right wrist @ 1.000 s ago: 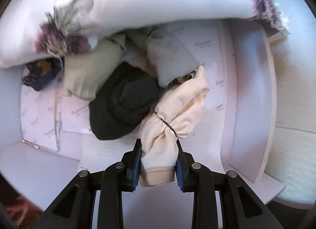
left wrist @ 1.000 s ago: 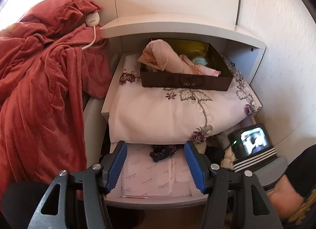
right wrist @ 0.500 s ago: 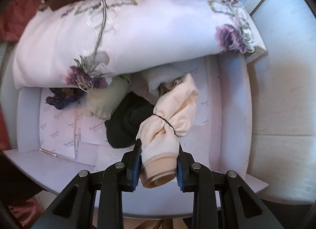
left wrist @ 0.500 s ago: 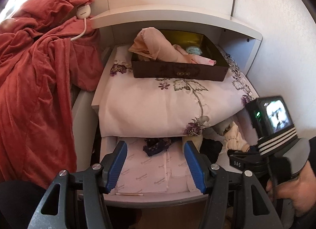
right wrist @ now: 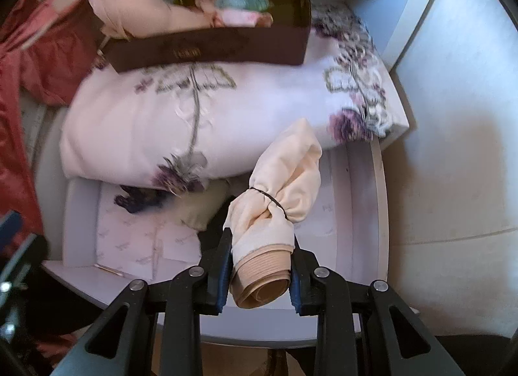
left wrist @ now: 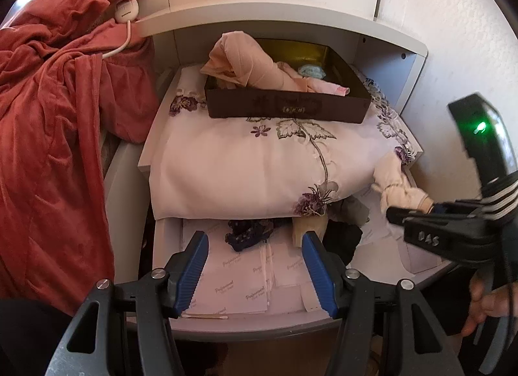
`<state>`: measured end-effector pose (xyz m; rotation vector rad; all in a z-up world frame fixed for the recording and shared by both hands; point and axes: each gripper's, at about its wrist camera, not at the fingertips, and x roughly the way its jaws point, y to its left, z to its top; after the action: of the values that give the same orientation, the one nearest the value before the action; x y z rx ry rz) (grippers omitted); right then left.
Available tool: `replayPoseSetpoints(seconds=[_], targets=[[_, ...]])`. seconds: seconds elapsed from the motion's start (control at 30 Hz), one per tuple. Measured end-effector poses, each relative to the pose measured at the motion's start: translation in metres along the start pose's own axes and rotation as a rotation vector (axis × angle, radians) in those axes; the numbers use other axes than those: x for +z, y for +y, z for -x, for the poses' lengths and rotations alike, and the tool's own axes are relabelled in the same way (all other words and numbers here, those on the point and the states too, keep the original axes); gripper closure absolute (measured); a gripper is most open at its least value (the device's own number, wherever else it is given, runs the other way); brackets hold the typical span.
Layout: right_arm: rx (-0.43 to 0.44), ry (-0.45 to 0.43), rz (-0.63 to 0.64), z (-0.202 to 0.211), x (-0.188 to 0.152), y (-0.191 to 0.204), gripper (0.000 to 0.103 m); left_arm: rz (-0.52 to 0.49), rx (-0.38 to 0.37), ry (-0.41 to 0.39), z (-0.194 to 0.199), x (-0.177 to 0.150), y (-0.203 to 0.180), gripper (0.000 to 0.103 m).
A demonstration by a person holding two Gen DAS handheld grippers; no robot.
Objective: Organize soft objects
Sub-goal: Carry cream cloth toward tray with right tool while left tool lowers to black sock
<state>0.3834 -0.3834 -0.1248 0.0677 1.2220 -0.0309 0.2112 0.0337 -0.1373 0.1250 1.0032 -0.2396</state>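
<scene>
My right gripper (right wrist: 261, 270) is shut on a cream rolled bundle (right wrist: 278, 194) tied with a black band, held above the open drawer (right wrist: 377, 194). The same cream bundle (left wrist: 396, 181) shows in the left wrist view at the right, in front of the right gripper's body. A dark box (left wrist: 285, 108) with pink soft items (left wrist: 255, 66) and a pale blue one rests on a floral pillow (left wrist: 246, 168). That dark box (right wrist: 210, 49) sits at the top of the right wrist view. My left gripper (left wrist: 255, 267) hangs open over the drawer's front, with nothing between its fingers.
A red blanket (left wrist: 48, 136) drapes on the left. In the drawer lie a dark purple cloth (left wrist: 249, 233), a black cloth (left wrist: 343, 238), a grey-green cloth (left wrist: 353, 210) and lining paper (left wrist: 239, 288). A white shelf (left wrist: 291, 21) overhangs the box. A white wall stands at the right.
The right gripper has risen out of the drawer with the cream bundle, lifting it off the black cloth. The left gripper has kept its place and stayed open.
</scene>
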Motion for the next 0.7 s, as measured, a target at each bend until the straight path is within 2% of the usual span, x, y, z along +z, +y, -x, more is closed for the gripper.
replayPoseSetpoints(seconds=[0.2,0.4,0.7], targets=[[0.011,-0.017,-0.006,0.015,0.005,-0.008,0.074,0.009,0.006,0.035,-0.009,-0.003,0.002,0.042],[0.035,-0.063,-0.002,0.032,0.009,-0.009,0.074,0.043,-0.006,0.136,-0.034,-0.012,0.007,0.042],[0.052,-0.095,-0.018,0.044,0.015,-0.014,0.074,0.001,-0.020,0.197,-0.054,-0.020,-0.003,0.042]])
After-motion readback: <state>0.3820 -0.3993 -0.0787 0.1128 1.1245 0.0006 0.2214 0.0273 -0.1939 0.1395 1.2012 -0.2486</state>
